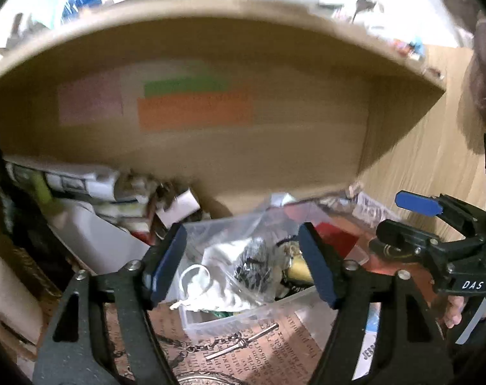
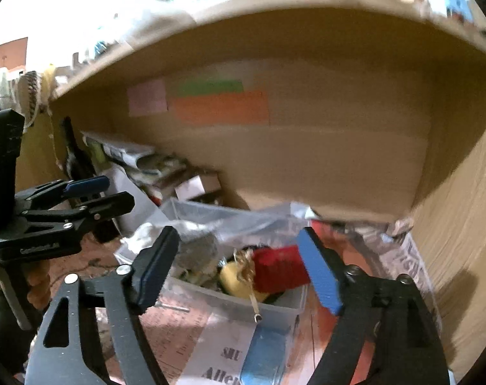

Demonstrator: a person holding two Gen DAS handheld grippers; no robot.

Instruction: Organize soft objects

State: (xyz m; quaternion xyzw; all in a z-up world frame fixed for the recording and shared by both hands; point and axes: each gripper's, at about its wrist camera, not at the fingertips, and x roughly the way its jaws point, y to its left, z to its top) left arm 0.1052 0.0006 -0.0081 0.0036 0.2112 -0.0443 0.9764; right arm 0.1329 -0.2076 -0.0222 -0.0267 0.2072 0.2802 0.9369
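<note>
A: Nearest the lens, what do you see?

B: In the left wrist view, the left gripper (image 1: 243,263) with its blue-padded fingers (image 1: 167,264) spread wide and nothing between them. They frame a clear plastic container (image 1: 243,316) sitting on printed paper (image 1: 275,346).

A: And the soft things?

B: They sit inside that container: a white cloth piece (image 1: 217,276) in a clear plastic bag (image 1: 243,234), with something dark and speckled just beside it. A yellow item (image 1: 299,269) lies near the right finger.

A: What about the other hand?

B: The right gripper (image 2: 239,272) is also parted, holding nothing. From its view the same container (image 2: 275,312) lies between its fingers, with a red knitted piece (image 2: 279,268) touching a yellow round item (image 2: 231,277), and a grey fuzzy piece (image 2: 198,253) under the bag (image 2: 230,221).

A: Can each see the other?

B: Yes. The right gripper appears at the right edge of the left view, and the left one at the left edge of the right view.

A: What is behind?

B: A large cardboard box (image 1: 210,147) lying open toward the camera, with pink, green and orange labels (image 1: 194,112) on its inner wall. Papers and small boxes (image 1: 92,186) are heaped at its left. All of this is blurred.
</note>
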